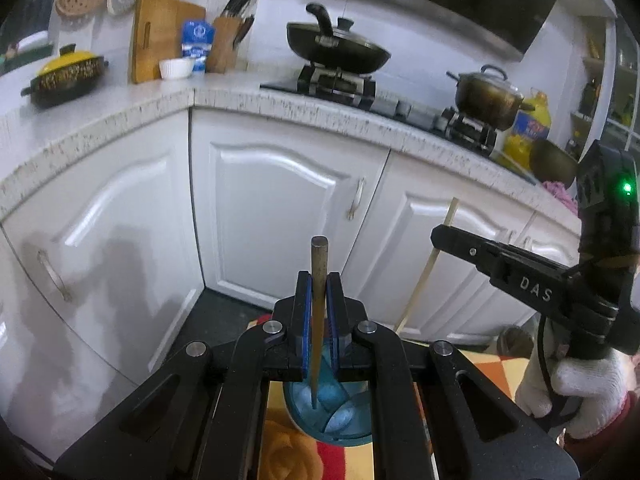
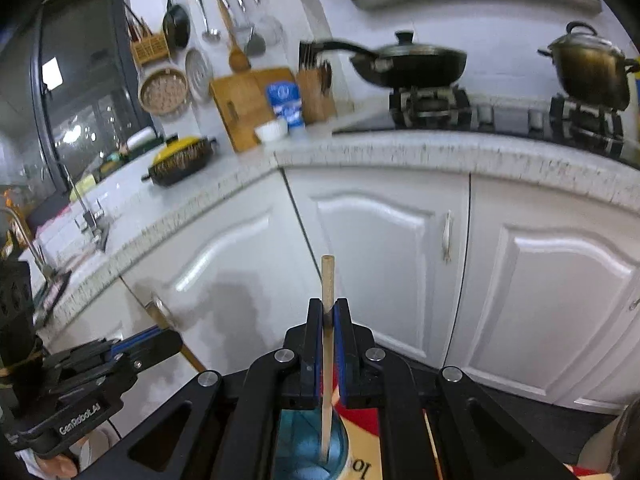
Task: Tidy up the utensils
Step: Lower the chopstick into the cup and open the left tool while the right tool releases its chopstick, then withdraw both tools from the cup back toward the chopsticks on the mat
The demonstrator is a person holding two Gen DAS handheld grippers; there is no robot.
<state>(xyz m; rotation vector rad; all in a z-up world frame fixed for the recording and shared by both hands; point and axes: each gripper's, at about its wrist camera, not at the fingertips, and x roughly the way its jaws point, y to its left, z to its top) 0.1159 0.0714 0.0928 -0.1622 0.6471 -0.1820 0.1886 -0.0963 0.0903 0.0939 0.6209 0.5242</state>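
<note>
My left gripper [image 1: 319, 280] is shut on a dark brown chopstick [image 1: 319, 260] that stands upright between its blue pads. The stick's lower tip hangs over a blue compartmented utensil holder [image 1: 340, 420] below. At the right, a white-gloved hand [image 1: 584, 388] holds my right gripper [image 1: 438, 236], which grips a pale bamboo chopstick [image 1: 424, 276]. In the right wrist view, my right gripper [image 2: 328, 304] is shut on that pale chopstick [image 2: 327, 276], whose tip points down into the blue holder [image 2: 300, 452]. My left gripper [image 2: 172, 338] shows at the lower left with the dark chopstick [image 2: 192, 356].
White cabinet doors [image 1: 280, 208] stand close ahead under a speckled countertop [image 1: 320, 112]. On it are a lidded black wok [image 1: 336, 48] on a stove, a steel pot [image 1: 488, 96], a yellow-lidded casserole [image 1: 64, 76], a cutting board [image 1: 160, 36] and a knife block [image 1: 226, 44]. A patterned mat [image 1: 288, 448] lies beneath.
</note>
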